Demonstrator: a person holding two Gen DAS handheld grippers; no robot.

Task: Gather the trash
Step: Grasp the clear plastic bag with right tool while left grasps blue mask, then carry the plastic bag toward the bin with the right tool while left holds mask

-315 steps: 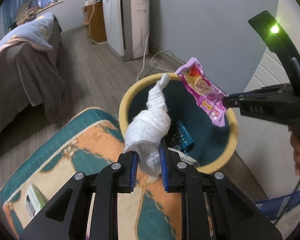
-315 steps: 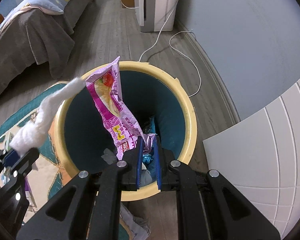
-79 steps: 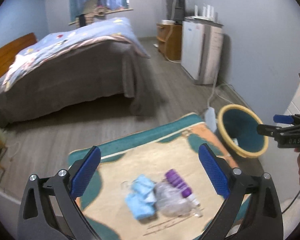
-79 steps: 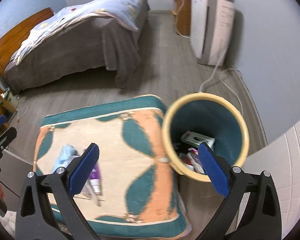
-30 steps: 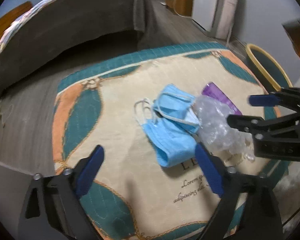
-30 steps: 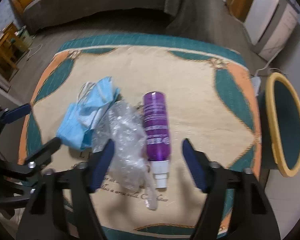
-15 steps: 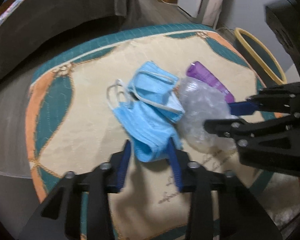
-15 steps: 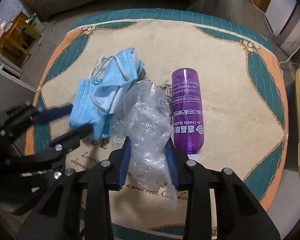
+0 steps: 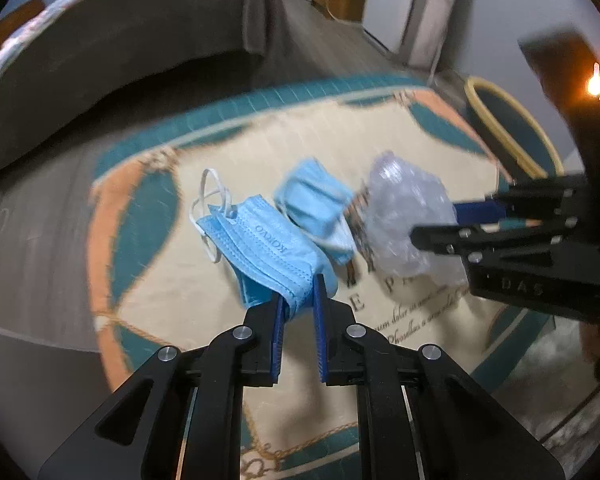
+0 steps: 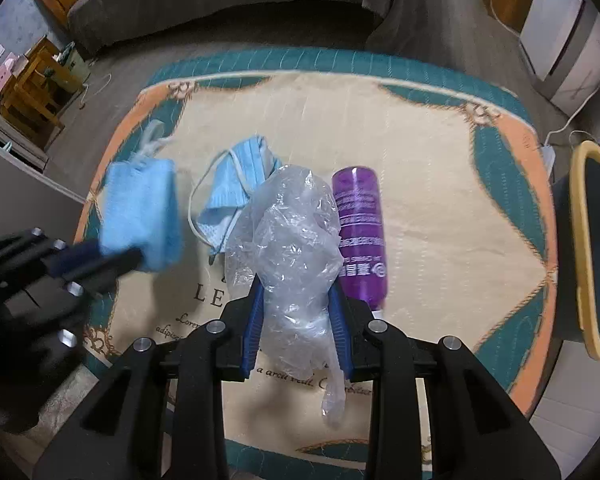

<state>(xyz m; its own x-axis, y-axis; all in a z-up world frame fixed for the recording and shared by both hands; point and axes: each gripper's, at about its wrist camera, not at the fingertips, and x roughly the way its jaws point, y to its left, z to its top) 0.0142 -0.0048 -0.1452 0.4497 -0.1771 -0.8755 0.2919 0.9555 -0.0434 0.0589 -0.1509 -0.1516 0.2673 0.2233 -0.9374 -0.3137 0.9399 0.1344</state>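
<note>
Your left gripper [image 9: 297, 300] has its jaws closing on the near edge of a pleated light-blue face mask [image 9: 268, 246], pads pressing it, above the cream, teal and orange rug [image 10: 440, 184]. Your right gripper [image 10: 298, 304] is narrowed around a crumpled clear plastic bag [image 10: 296, 240], pinched between its blue pads. A second blue mask [image 10: 236, 184] lies on the rug between them. A purple bottle [image 10: 360, 232] lies just right of the bag, the yellow-rimmed bin [image 10: 584, 240] far right

left tool [image 9: 296, 300] now closing on one blue mask [image 9: 266, 246], lifted off the second mask [image 9: 316, 204]; right tool [image 10: 296, 300] clamped on crumpled plastic [image 10: 290, 240]
</note>
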